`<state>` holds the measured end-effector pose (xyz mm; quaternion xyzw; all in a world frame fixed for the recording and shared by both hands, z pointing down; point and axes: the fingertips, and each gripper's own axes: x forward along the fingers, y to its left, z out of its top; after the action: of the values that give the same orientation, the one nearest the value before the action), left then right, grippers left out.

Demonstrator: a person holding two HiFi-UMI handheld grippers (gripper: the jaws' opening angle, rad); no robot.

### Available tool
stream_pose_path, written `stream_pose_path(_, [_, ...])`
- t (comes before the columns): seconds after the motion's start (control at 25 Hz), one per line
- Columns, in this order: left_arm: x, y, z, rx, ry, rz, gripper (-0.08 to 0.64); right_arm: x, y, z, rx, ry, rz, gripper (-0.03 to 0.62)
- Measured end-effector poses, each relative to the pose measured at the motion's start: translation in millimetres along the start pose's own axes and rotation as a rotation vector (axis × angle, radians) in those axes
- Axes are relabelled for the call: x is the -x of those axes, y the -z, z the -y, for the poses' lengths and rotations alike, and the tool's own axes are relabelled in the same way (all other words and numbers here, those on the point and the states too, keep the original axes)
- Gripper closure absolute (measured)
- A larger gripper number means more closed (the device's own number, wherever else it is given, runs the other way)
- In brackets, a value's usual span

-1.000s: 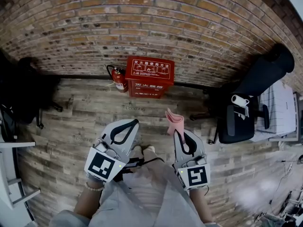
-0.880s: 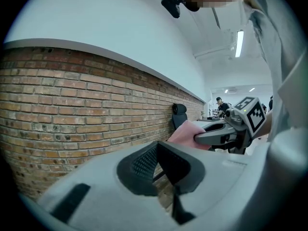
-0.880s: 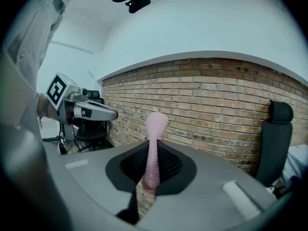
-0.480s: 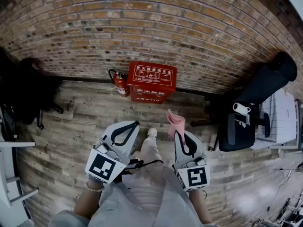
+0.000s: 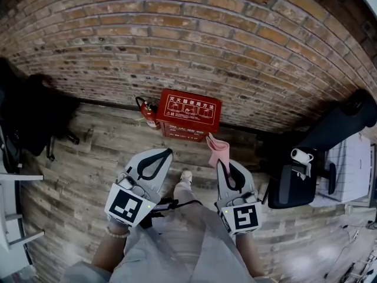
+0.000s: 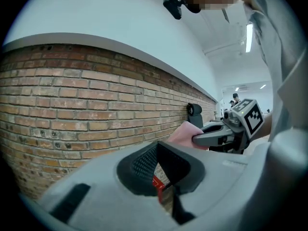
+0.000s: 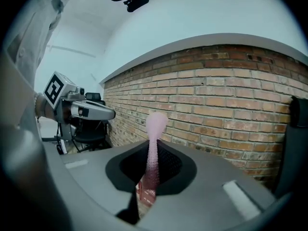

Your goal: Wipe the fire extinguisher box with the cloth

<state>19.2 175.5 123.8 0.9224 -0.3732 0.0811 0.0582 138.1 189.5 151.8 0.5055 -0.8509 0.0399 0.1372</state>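
The red fire extinguisher box (image 5: 188, 114) stands on the floor against the brick wall, ahead of both grippers and apart from them. My right gripper (image 5: 221, 165) is shut on a pink cloth (image 5: 218, 148) whose free end sticks up past the fingertips. In the right gripper view the cloth (image 7: 155, 129) rises between the jaws, with a bit of the red box (image 7: 144, 194) showing below it. My left gripper (image 5: 166, 152) is shut with nothing in it. Through its jaws, the left gripper view shows a sliver of the box (image 6: 158, 182) and, to the right, the cloth (image 6: 185, 133).
A small red fire extinguisher (image 5: 150, 112) stands just left of the box. A black office chair (image 5: 300, 170) and a white desk (image 5: 353, 167) are at the right. Dark furniture (image 5: 29, 117) sits at the left. The person's shoe (image 5: 186, 175) is on the wooden floor.
The person has stepped towards the wall, so the red box now lies closer to the gripper tips. Both grippers stay shut; the cloth stays in the right one.
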Motion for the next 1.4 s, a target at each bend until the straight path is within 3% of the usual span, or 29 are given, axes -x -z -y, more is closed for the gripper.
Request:
stream_pose_path(0.4, [-50,-5,-29,0.029,-0.100,-0.029,0.563,-40,3,62,-0.131,-0.051,-0.004,0.565])
stream_pose_path(0.64, [-62,-4,-40,0.041,-0.140,-0.044,0.563,-54,15,68,-0.129,-0.090,-0.045,0.565])
stream_pose_path(1.4, [-84,42,-51,0.029,-0.024,-0.133,0.563,-86,70,43,-0.120,-0.150,-0.178,0.565])
